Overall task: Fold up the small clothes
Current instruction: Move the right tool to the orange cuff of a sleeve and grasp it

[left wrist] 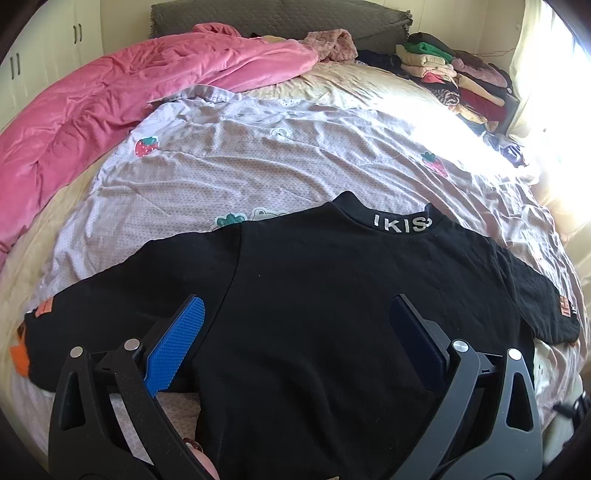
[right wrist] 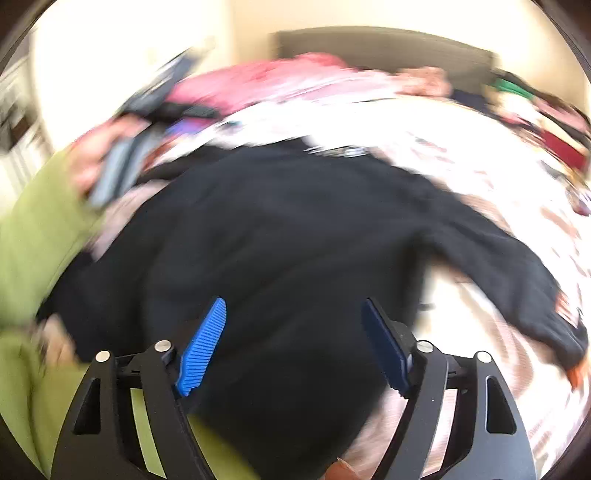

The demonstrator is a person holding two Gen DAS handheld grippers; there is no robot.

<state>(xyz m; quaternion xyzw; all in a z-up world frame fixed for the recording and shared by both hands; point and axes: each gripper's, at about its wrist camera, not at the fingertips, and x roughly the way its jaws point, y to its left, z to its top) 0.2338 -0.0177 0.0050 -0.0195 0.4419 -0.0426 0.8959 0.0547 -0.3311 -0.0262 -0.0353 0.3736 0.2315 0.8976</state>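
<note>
A black small top [left wrist: 332,295] lies spread flat on the bed, its collar [left wrist: 402,223] with white lettering at the far side and both sleeves out sideways. Orange tags mark the left cuff [left wrist: 44,306] and the right cuff [left wrist: 564,305]. My left gripper [left wrist: 297,301] hangs open just above the top's body near the left armpit seam, nothing between its blue pads. The right wrist view is badly blurred. There the same top [right wrist: 277,221] fills the middle, and my right gripper [right wrist: 294,301] stands open over its lower body, holding nothing. A green sleeve [right wrist: 33,229] shows at the left.
The top rests on a pale strawberry-print sheet [left wrist: 258,162]. A pink quilt [left wrist: 92,103] is bunched along the left. Stacks of folded clothes [left wrist: 450,77] sit at the far right corner, by a bright window. A dark headboard [left wrist: 277,18] closes the far end.
</note>
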